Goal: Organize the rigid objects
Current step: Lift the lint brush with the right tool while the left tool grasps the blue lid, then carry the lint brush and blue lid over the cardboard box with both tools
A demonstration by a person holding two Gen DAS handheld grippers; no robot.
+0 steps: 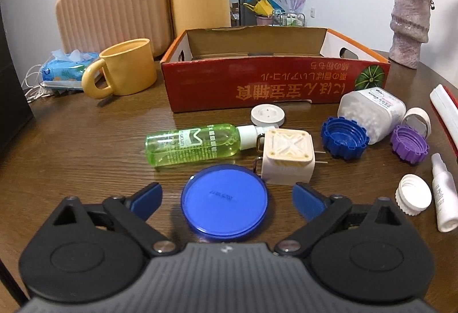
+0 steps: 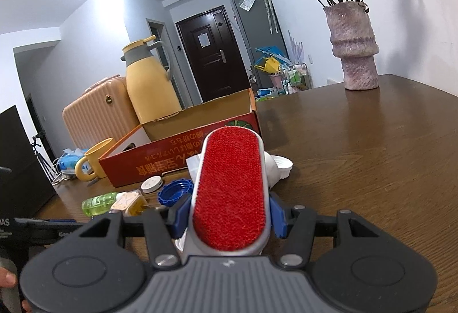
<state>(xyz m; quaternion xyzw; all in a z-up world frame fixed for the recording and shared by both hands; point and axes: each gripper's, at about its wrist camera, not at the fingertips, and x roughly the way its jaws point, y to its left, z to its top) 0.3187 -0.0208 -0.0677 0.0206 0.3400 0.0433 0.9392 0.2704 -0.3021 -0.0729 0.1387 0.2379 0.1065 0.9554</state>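
Rigid objects lie scattered on the dark wood-grain table (image 1: 86, 147), at 6 o'clock of a red cardboard box (image 1: 274, 78) printed with yellow Japanese characters, upside down from here, and a green melon picture; what little of the box's brown inside shows is bare.

The left gripper (image 1: 226, 195) has its blue-padded jaws wide, either side of a flat, round, translucent blue lid (image 1: 224, 202), not touching it. At 12 o'clock of the lid lies a clear green plastic bottle (image 1: 194, 145) on its side, with small print I cannot read. Touching its white cap is a cream, square plug adapter (image 1: 286, 157) with metal prongs. At 3 o'clock of that sits a ridged blue cap (image 1: 343, 138), then a tipped white jar (image 1: 372, 112) full of small white pellets, and a ridged purple cap (image 1: 409, 142).

The right gripper (image 2: 229, 215) is closed narrow on a lint brush (image 2: 230, 192): an oval of rough red pile in a smooth grey-white frame.
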